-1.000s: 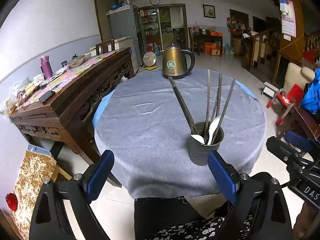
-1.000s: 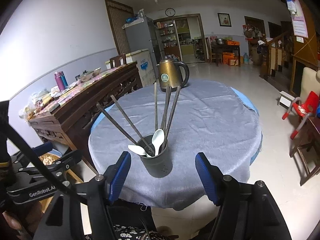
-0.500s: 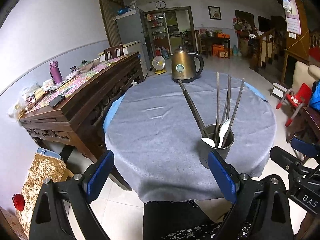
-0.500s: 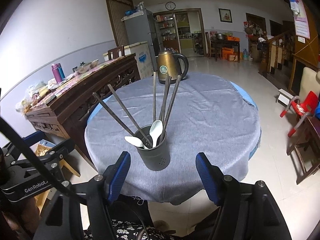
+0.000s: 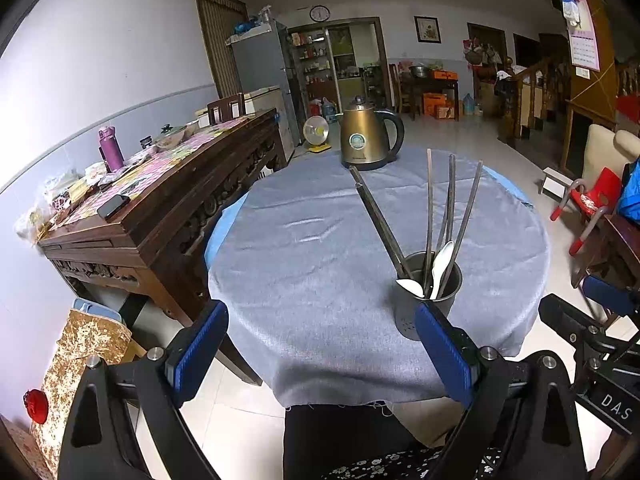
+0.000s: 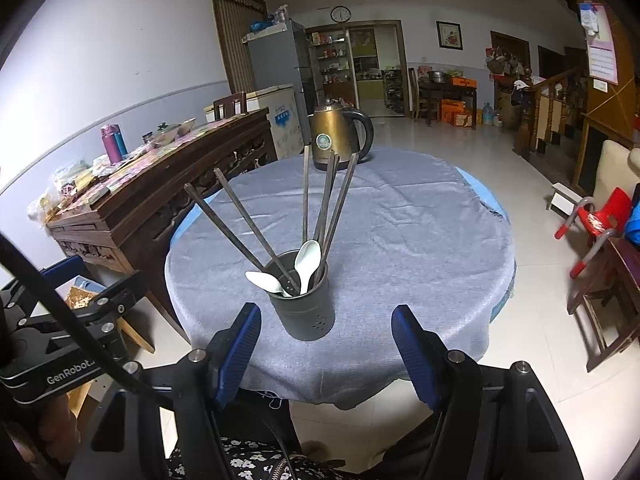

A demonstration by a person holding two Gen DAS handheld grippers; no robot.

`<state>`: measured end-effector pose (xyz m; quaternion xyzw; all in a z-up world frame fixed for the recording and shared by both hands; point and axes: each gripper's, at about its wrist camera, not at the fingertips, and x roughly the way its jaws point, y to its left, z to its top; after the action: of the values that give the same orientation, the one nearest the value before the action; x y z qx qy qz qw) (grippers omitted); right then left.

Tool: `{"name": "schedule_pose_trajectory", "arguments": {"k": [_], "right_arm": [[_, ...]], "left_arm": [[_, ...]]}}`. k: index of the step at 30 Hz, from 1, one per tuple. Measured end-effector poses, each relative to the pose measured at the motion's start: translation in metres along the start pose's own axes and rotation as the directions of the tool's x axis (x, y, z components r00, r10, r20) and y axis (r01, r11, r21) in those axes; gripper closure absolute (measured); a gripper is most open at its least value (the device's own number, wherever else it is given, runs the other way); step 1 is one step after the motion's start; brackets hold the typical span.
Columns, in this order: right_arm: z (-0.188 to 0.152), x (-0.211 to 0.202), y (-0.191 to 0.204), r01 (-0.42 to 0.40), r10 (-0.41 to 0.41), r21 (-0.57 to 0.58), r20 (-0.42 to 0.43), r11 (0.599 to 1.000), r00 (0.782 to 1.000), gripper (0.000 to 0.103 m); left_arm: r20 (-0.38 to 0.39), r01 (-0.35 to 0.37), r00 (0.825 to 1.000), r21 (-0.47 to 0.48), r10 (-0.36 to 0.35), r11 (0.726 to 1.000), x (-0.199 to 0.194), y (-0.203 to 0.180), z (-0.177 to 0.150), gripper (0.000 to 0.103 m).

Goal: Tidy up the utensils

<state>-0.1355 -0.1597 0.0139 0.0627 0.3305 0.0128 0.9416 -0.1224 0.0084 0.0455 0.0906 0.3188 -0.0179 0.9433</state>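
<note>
Your utensils already stand in the dark holder [image 6: 306,308], which sits upright on the grey cloth near the front edge of the round desk [image 6: 420,240], on the side nearest you; five long chopsticks [image 6: 306,196] fan out of it, two leaning hard to the left in the right wrist view and three nearly upright; two white spoons [image 6: 308,258] rest bowl-up against its rim, one standing and one tipped over the left lip. Further back, a bronze kettle [image 6: 340,136] stands at the far edge of the desk, well apart from the holder; nothing else lies on the cloth that I can see.

Your right tongs [image 6: 326,350] are spread wide and empty, hovering short of the desk edge with the holder lined up between the blue pads but untouched; your left tongs [image 5: 320,350] are likewise spread and holding nothing, off to the left of the holder, whose lower wall sits just behind the right-hand pad in that view.

I judge you to be at the very start or the very end: either the collecting is done, or the sorting out of the holder has not begun; the pictures do not settle which. If more is wanted, the next move calls for a steady advance to one stem above the rim; pinch a single chopstick, not the bundle; lift straight along its lean so the holder does not tip.
</note>
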Motion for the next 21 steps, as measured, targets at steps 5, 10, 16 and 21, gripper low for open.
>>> {"name": "schedule_pose_trajectory", "arguments": {"k": [5, 10, 16, 21], "right_arm": [[0.001, -0.005, 0.001, 0.023, -0.022, -0.018, 0.007, 1.0, 1.0, 0.032], [0.003, -0.011, -0.001, 0.047, -0.047, -0.019, 0.016, 0.999, 0.999, 0.032], [0.003, -0.009, 0.0, 0.057, -0.057, -0.018, 0.009, 0.998, 0.998, 0.032], [0.004, -0.008, 0.004, 0.063, -0.063, -0.023, 0.007, 0.998, 0.998, 0.032]], "left_arm": [[0.013, 0.009, 1.0, -0.018, -0.009, 1.0, -0.004, 0.0, 0.001, 0.009], [0.025, 0.012, 1.0, -0.021, -0.011, 1.0, -0.007, 0.002, 0.002, 0.009], [0.03, 0.011, 1.0, -0.022, -0.011, 1.0, -0.006, 0.005, 0.002, 0.009], [0.032, 0.01, 0.999, -0.029, -0.009, 1.0, -0.005, 0.011, 0.002, 0.009]]}}
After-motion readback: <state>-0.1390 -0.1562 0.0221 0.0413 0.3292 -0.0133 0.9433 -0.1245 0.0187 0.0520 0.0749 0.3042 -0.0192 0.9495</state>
